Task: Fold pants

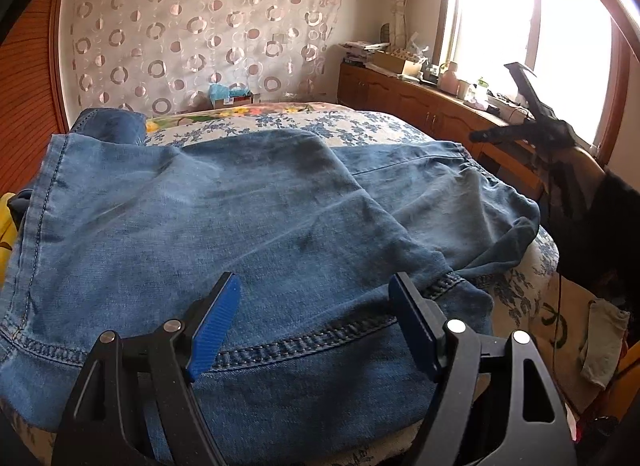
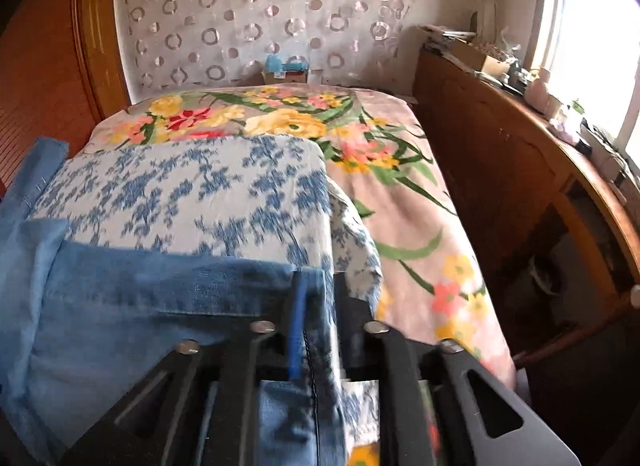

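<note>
Blue denim pants [image 1: 224, 217] lie spread and partly folded on the bed, with a stitched hem edge running just in front of my left gripper [image 1: 316, 298]. The left gripper is open, its blue pads either side of the hem and above the cloth, holding nothing. In the left wrist view my right gripper [image 1: 532, 121] shows far right as a dark shape above the pants' right edge. In the right wrist view the right gripper [image 2: 316, 306] is shut on a denim edge of the pants [image 2: 168, 306], with cloth pinched between its fingers.
The bed carries a blue-and-white floral cloth [image 2: 192, 189] over a pink flowered sheet [image 2: 408, 209]. A wooden cabinet [image 2: 500, 185] with clutter runs along the right below the window. A wooden headboard [image 1: 28, 113] is on the left. A grey sock [image 1: 600, 342] lies at lower right.
</note>
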### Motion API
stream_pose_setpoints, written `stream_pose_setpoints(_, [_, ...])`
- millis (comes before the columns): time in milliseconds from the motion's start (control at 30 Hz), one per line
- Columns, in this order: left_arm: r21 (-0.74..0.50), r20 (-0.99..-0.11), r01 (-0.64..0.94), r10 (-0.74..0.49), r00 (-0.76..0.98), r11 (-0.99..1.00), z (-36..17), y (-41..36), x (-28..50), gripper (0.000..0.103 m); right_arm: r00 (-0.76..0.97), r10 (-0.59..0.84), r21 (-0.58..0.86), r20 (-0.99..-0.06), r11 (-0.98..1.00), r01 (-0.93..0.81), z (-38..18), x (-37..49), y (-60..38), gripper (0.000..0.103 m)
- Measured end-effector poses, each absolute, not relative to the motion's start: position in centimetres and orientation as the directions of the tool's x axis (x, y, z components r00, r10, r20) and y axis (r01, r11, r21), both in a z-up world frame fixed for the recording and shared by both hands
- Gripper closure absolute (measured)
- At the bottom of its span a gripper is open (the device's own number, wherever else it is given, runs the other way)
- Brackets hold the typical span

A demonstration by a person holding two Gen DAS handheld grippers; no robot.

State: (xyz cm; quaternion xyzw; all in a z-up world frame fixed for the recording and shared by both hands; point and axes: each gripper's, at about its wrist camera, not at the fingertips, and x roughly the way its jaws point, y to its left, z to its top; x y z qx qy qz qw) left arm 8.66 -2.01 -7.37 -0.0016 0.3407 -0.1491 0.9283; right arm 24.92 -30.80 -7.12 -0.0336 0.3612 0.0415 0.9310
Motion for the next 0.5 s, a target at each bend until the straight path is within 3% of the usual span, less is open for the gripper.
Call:
stream_pose_setpoints(67, [-0.113,-0.63,0.274,-0.282,0.723,0.955,-7.4,-2.0,8.5,0.026,0.743,0.085,-0.012,-0.664,0.992,-0.124,-6.8,23.0,-30.9,0.072])
stream_pose_setpoints(200, [-0.109,-0.626,0.28,-0.285,0.726,0.954,-7.1,-2.2,8.4,0.026,0.762,0.125,0.024,-0.636,0.989,-0.143,-6.7,18.0,-32.2,0.058])
stream_pose_setpoints(500, [-0.101,-0.616,0.302,-0.298,0.729,0.948,-6.0,-3.8,7.9,0.026,0.785,0.163,0.092,-0.598,0.987,-0.135,-8.7,9.1,-34.4,0.057])
